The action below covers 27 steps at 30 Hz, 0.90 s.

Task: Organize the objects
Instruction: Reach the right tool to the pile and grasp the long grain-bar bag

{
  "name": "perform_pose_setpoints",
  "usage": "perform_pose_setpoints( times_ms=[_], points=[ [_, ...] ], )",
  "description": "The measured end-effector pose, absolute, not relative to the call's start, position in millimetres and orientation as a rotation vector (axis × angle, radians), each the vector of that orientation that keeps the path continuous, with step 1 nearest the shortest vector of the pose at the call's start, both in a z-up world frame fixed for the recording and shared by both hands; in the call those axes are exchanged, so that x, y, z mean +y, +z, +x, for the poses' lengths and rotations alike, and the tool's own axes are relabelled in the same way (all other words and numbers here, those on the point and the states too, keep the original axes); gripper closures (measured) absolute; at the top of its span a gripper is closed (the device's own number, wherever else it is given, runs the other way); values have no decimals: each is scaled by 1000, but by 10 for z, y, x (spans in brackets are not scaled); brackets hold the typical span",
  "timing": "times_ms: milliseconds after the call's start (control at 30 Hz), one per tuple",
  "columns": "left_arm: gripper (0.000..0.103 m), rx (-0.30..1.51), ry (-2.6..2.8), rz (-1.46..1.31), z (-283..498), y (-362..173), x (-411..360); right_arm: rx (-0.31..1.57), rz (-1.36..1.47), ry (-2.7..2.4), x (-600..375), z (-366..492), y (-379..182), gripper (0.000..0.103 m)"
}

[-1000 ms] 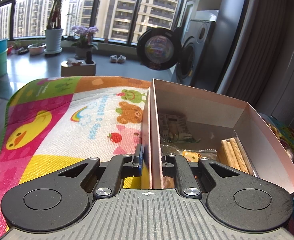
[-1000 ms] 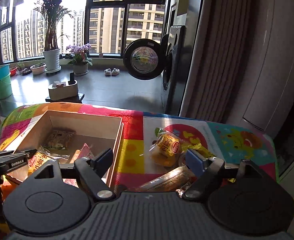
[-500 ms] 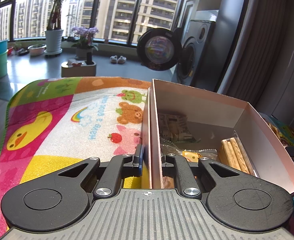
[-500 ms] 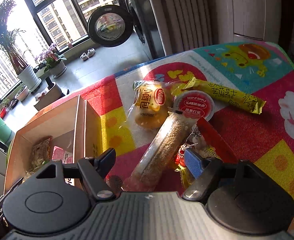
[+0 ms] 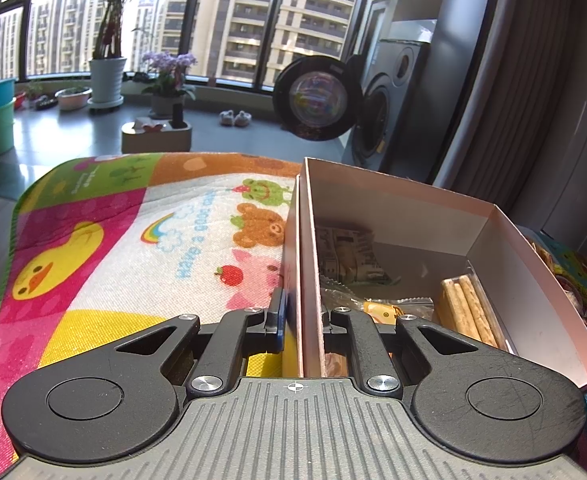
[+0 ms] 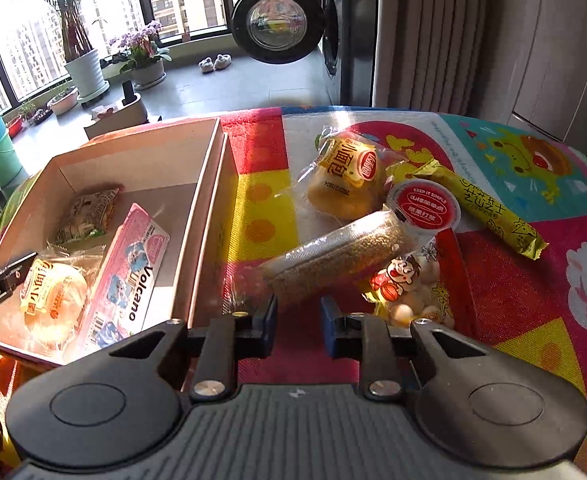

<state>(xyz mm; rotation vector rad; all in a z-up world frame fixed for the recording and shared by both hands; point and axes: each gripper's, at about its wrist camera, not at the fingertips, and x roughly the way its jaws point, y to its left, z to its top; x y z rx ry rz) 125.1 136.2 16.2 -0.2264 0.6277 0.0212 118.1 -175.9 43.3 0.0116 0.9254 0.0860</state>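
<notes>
In the left wrist view my left gripper (image 5: 301, 316) is shut on the near left wall of the pink cardboard box (image 5: 413, 200). The box (image 6: 141, 140) holds a pink Volcano carton (image 6: 129, 272), a wrapped bun (image 6: 51, 292) and a green-white packet (image 6: 87, 216). In the right wrist view my right gripper (image 6: 296, 308) has its fingers drawn in to a narrow gap at the near end of a clear tube packet of brown grains (image 6: 333, 252). Whether the pads press on it is unclear.
On the cartoon mat (image 6: 261, 196) right of the box lie a yellow bun packet (image 6: 345, 176), a red-lidded cup (image 6: 423, 208), a long yellow bar (image 6: 489, 212) and a cartoon snack bag (image 6: 409, 284). The mat's far edge drops to the floor.
The right gripper tilted down over the snack pile, came up to the grain packet and narrowed its fingers from wide open. The left gripper stayed clamped on the box wall.
</notes>
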Motion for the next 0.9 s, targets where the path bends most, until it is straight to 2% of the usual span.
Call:
perform_pose_setpoints(
  times_ms=[133, 233, 300, 333, 367, 500, 633, 700, 733, 800, 867, 900],
  points=[
    [89, 628, 22, -227, 1251, 163, 1361, 954, -34, 29, -1935, 1004, 342, 82],
    [89, 628, 22, -226, 1251, 163, 1363, 955, 89, 42, -2155, 932, 393, 81],
    [89, 627, 22, -225, 1250, 163, 1364, 954, 234, 82, -2268, 936, 445, 67],
    [89, 627, 23, -225, 1249, 163, 1364, 947, 313, 101, -2301, 960, 456, 49],
    [89, 627, 23, -225, 1250, 165, 1365, 940, 386, 112, -2321, 992, 447, 44],
    [89, 627, 22, -225, 1250, 165, 1365, 953, 574, 87, -2261, 1274, 317, 44],
    [89, 627, 22, -225, 1250, 165, 1364, 919, 498, 15, -2082, 1576, 282, 43],
    [89, 627, 22, -225, 1250, 164, 1364, 913, 439, 8, -1994, 1671, 288, 45],
    [89, 627, 21, -226, 1249, 164, 1366, 919, 397, 14, -1955, 1700, 292, 56],
    [89, 628, 20, -228, 1250, 164, 1367, 925, 341, 47, -1936, 1709, 319, 63],
    [89, 628, 21, -227, 1250, 164, 1368, 930, 306, 56, -1975, 1671, 362, 81],
    [89, 628, 20, -228, 1250, 164, 1369, 933, 280, 52, -2009, 1628, 385, 86]
  ],
)
